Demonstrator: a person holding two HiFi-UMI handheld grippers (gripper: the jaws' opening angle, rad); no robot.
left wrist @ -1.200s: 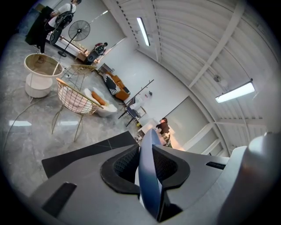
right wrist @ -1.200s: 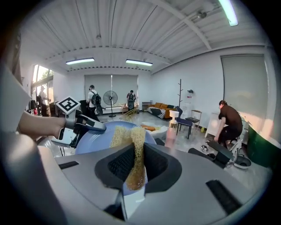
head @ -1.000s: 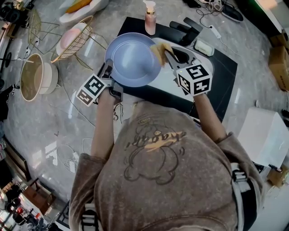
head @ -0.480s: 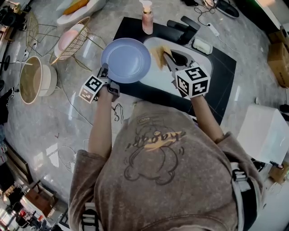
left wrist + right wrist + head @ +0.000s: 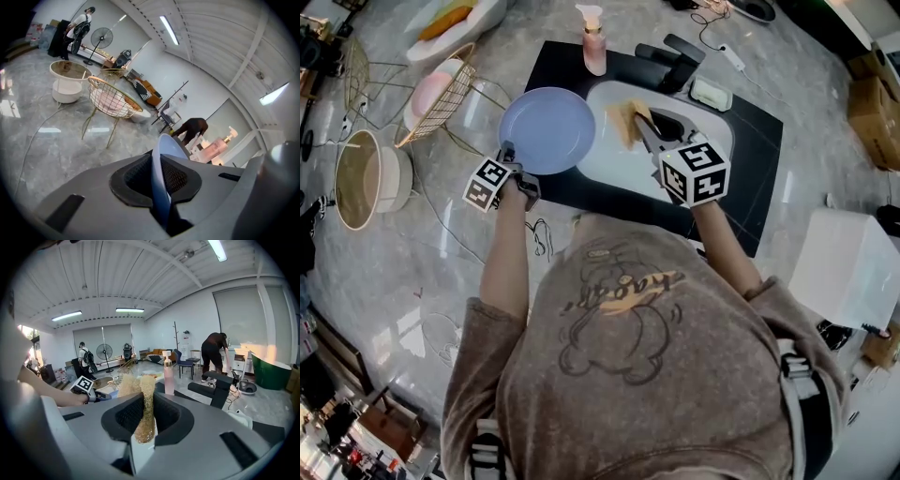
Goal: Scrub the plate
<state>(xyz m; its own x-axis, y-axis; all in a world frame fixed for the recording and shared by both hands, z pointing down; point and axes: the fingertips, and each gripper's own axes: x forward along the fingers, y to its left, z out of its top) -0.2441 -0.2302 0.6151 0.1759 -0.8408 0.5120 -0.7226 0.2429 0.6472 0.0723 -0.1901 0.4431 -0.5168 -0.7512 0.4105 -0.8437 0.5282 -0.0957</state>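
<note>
Left claw (image 5: 511,161) clenched on the near rim of the blue plate (image 5: 548,129), jaws having just been closing on it. We note the plate is over the black mat's (image 5: 750,159) left edge, just beside the white sink (image 5: 609,159). Right claw (image 5: 645,131) grasps a yellow sponge (image 5: 628,117) over the sink. Beyond: 1 pink pump bottle (image 5: 593,42), black faucet (image 5: 670,58).

Grey marble floor (image 5: 403,272) under black mat (image 5: 755,169)
</note>
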